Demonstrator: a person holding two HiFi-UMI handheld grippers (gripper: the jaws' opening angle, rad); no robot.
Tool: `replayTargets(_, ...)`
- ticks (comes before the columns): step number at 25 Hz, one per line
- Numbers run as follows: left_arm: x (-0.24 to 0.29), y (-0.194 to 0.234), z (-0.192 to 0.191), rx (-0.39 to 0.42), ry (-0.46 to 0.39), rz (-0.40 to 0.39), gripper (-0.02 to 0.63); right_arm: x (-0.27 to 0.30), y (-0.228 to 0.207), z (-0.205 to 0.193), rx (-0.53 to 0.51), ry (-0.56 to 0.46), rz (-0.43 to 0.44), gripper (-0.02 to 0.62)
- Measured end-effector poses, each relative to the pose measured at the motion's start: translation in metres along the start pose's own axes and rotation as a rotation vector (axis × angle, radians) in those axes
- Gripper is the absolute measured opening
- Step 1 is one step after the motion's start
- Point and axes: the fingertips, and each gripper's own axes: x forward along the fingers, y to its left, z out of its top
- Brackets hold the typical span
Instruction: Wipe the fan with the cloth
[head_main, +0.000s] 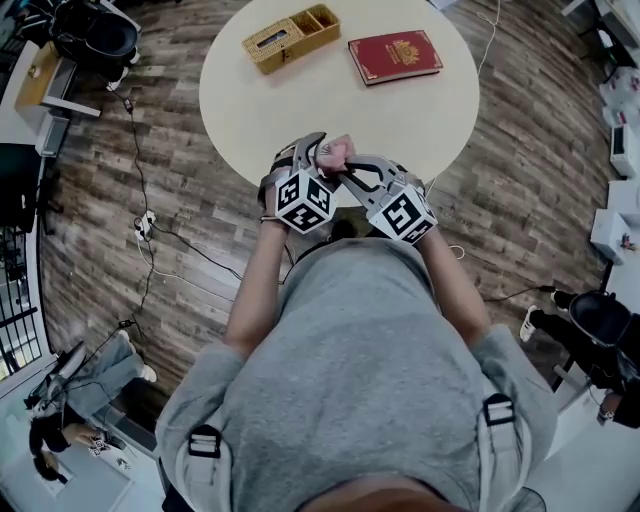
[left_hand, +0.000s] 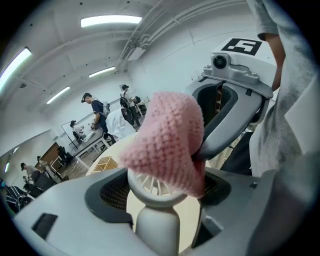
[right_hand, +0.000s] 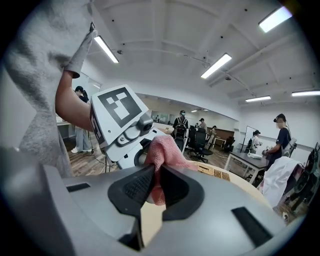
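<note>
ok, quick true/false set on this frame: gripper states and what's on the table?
1. The right hand-held gripper is shut on the pink cloth. True.
2. The left hand-held gripper is empty. False: it grips the white fan.
3. The cloth is draped over the fan's grille. True.
4. The red book lies on the floor. False: it lies on the round table.
5. In the head view, the wicker tray sits right of the book. False: left of it.
</note>
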Motion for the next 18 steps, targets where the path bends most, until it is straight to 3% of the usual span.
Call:
replayTargets(10, 0.012, 0.011, 0.014, -0.069, 0.008, 0.052, 0.383, -0.022, -0.031, -0.013, -0.009, -0.016, 0.031, 0.041)
replayTargets(18, 0.006, 0.018, 0.035, -0.158, -0.071, 0.103, 0.383, -0.038, -0.062, -0.021, -0.016, -0.010, 0.050, 0.041)
